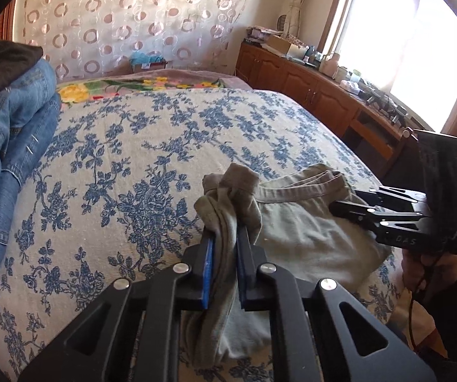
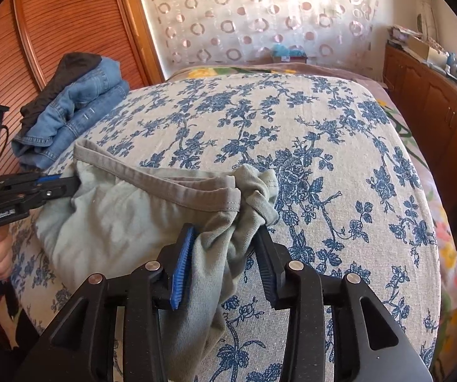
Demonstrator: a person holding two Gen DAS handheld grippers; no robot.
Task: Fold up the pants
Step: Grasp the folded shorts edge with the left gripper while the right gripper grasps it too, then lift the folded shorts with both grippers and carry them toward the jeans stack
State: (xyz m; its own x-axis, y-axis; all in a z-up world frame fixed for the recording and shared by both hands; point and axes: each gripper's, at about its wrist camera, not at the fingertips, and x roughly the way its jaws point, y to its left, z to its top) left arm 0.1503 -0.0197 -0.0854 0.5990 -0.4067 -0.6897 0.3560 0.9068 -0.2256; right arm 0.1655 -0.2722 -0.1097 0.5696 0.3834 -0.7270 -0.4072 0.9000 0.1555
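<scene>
- Pants [image 1: 295, 229], grey-green, are lying bunched on the near part of the bedspread [image 1: 126, 146], waistband facing the curtain [image 1: 126, 16].
- Left gripper [image 1: 223, 248] is clenching a bunched edge of the pants between its blue pads, lifting it slightly off the bedspread.
- Right gripper [image 2: 225, 251] is sitting with jaws spread wider; fabric is filling the gap and touching both fingers, so whether it is gripping I cannot tell.
- Folded jeans [image 2: 72, 111] are resting at the bedspread's far left edge, well apart from the pants.
- Wooden cabinets [image 1: 308, 86] are running along the bedspread's right side.
</scene>
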